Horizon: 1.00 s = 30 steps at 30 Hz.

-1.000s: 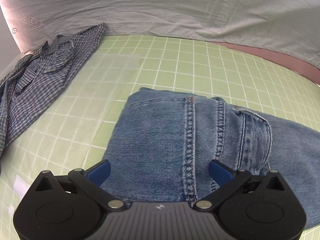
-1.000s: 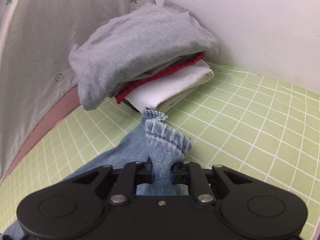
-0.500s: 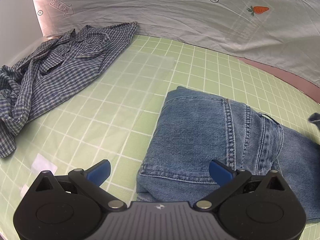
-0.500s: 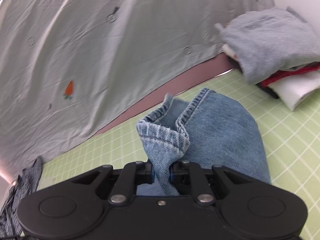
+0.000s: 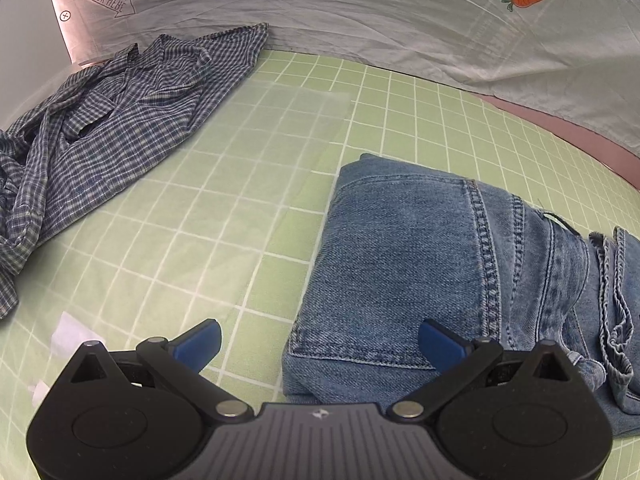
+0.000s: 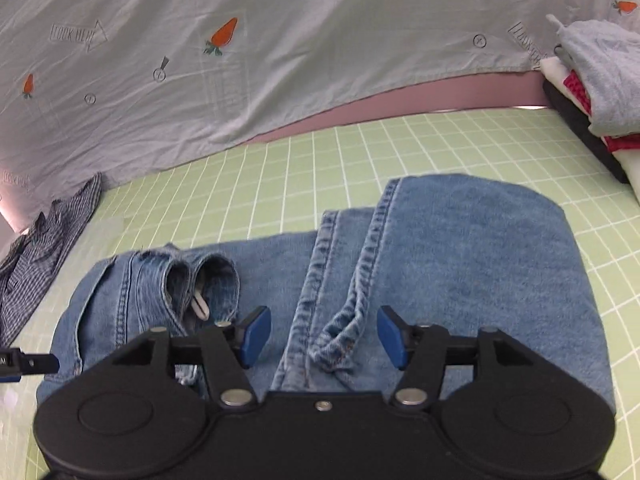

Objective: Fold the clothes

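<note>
Right gripper: the right gripper (image 6: 324,338) hangs with its blue pads spread wide and nothing between them; it sits low over the jeans (image 6: 460,264), directly above the rumpled doubled seam, which suggests a hold just let go or one about to be taken (one moment cannot say which).

Jeans under it: the leg end (image 6: 480,240) is laid back over the rest of the denim with its fold rounded on the far-right side, so the garment lies doubled and not at full length; the two hem cuffs (image 6: 208,280) stand open just left of the pads.

Left gripper: the left gripper (image 5: 320,340) is also spread and empty, poised at the near-left corner of the jeans (image 5: 420,260), its right pad over the denim and its left pad over bare mat; that is a good spot for steadying or squaring the edge.

Mat: the green gridded mat (image 5: 200,240) gives a flat bed and straight lines to align folds.

Further out: a crumpled checked shirt (image 5: 100,128) lies well apart at the far left (unfolded as it lies); a stack of folded garments (image 6: 592,92) sits at the far right.

Stage: judged from the lie, the jeans are partly folded, with untidy hems left to tuck.
</note>
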### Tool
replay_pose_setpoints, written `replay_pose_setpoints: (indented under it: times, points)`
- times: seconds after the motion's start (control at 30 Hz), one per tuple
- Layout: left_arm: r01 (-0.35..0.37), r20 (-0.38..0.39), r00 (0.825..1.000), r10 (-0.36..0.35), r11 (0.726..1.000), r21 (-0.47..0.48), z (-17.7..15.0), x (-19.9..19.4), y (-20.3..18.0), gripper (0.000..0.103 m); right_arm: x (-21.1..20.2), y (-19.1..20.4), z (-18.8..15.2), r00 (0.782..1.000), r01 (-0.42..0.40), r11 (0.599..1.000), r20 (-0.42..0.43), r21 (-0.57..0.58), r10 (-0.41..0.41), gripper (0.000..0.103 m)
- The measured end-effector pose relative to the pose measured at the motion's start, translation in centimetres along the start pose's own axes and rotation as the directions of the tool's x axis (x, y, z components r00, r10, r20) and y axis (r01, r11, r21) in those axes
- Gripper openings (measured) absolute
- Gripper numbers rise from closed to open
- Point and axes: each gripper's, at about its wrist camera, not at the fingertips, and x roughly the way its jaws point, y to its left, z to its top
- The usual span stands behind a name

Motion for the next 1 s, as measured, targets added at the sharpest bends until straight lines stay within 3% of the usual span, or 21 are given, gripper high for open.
replay_pose_setpoints:
  times: [0.03, 0.13, 0.23, 0.43, 0.5, 0.53, 0.57, 0.93, 1.0]
  points:
    - [-0.002, -0.011, 1.0, 0.002, 1.0, 0.004, 0.1, 0.4, 0.0, 0.103, 0.3, -0.1, 0.2, 1.0, 0.027, 1.0, 0.001, 0.0, -0.027, 0.059]
    - [0.001, -0.03, 1.0, -0.001, 1.0, 0.022, 0.2, 1.3, -0.2, 0.103, 2.0, -0.5, 0.7, 0.998, 0.061, 0.998, -0.03, 0.01, -0.061, 0.044]
    - [0.011, -0.042, 0.999, -0.009, 0.999, 0.031, 0.3, 1.8, -0.2, 0.103, 3.2, -0.6, 0.8, 0.996, 0.072, 0.997, -0.052, 0.039, -0.07, 0.043]
    - [0.039, -0.061, 0.997, -0.038, 0.999, 0.025, 0.5, 2.6, 0.1, 0.103, 6.3, 0.3, 0.6, 0.981, 0.166, 0.985, -0.096, -0.042, -0.169, 0.041]
    - [0.043, -0.063, 0.997, -0.042, 0.999, 0.018, 0.4, 2.7, 0.2, 0.103, 6.5, 0.5, 0.5, 0.98, 0.166, 0.983, -0.094, -0.078, -0.173, 0.031]
    - [0.045, -0.065, 0.997, -0.044, 0.999, 0.013, 0.4, 2.8, 0.2, 0.103, 6.3, 0.5, 0.5, 0.981, 0.163, 0.983, -0.091, -0.082, -0.17, 0.011]
    - [0.046, -0.066, 0.997, -0.045, 0.999, 0.009, 0.4, 2.8, 0.2, 0.103, 5.9, 0.4, 0.5, 0.983, 0.157, 0.985, -0.086, -0.074, -0.164, 0.008]
    - [0.048, -0.066, 0.997, -0.046, 0.999, 0.017, 0.5, 2.8, 0.2, 0.103, 2.4, 2.3, -1.6, 0.993, 0.037, 0.984, -0.104, -0.174, -0.056, 0.007]
    - [0.052, -0.071, 0.996, -0.051, 0.999, 0.014, 0.6, 2.9, 0.3, 0.103, 3.1, 2.5, -2.3, 0.988, 0.051, 0.982, -0.135, -0.183, -0.076, 0.008]
